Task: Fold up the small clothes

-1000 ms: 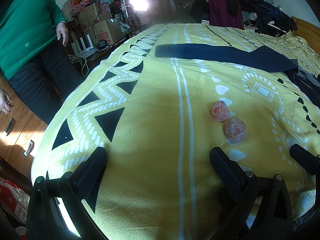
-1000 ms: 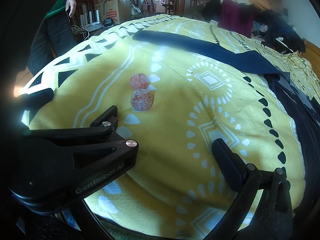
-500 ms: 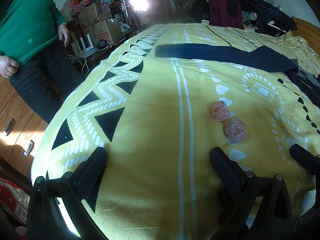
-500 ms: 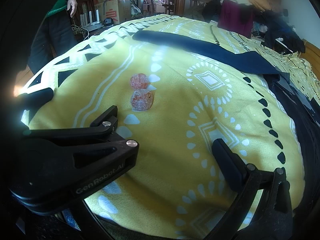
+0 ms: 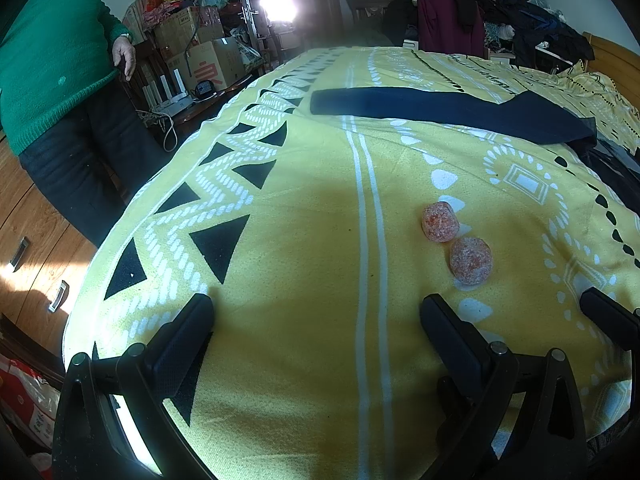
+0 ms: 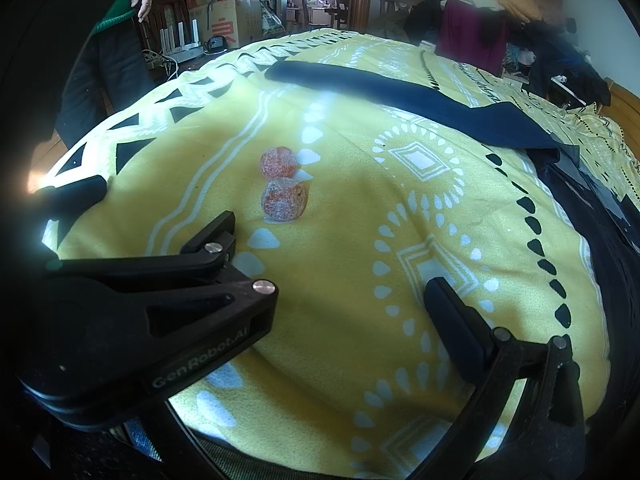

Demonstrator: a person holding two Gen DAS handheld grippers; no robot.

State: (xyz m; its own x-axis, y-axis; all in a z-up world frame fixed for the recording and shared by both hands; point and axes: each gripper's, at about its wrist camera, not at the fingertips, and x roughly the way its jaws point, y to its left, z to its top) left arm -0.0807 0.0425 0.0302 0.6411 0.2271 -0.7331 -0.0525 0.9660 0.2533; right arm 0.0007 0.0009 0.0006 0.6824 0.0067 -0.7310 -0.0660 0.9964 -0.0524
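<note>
A long dark navy garment (image 5: 440,110) lies flat across the far part of the yellow patterned bedspread (image 5: 300,240); the right wrist view shows the garment (image 6: 400,96) too. My left gripper (image 5: 316,320) hovers open over bare bedspread near the front edge, holding nothing. My right gripper (image 6: 320,312) is beside it on the right, also open and empty. The left gripper's body hides the right gripper's left finger; its right finger (image 6: 452,316) shows. The left gripper (image 6: 164,200) fills the lower left of the right wrist view. Both are well short of the garment.
Two orange-red sugary balls (image 5: 440,222) (image 5: 470,260) sit on the bedspread just ahead of the grippers. Black clothing (image 5: 612,176) lies along the bed's right edge. A person in a green sweater (image 5: 48,52) stands at the left by cardboard boxes (image 5: 208,64). Piled clothes (image 5: 480,12) lie beyond.
The person beside the bed has shifted their hands. Both grippers, the garment and the two balls have stayed where they were.
</note>
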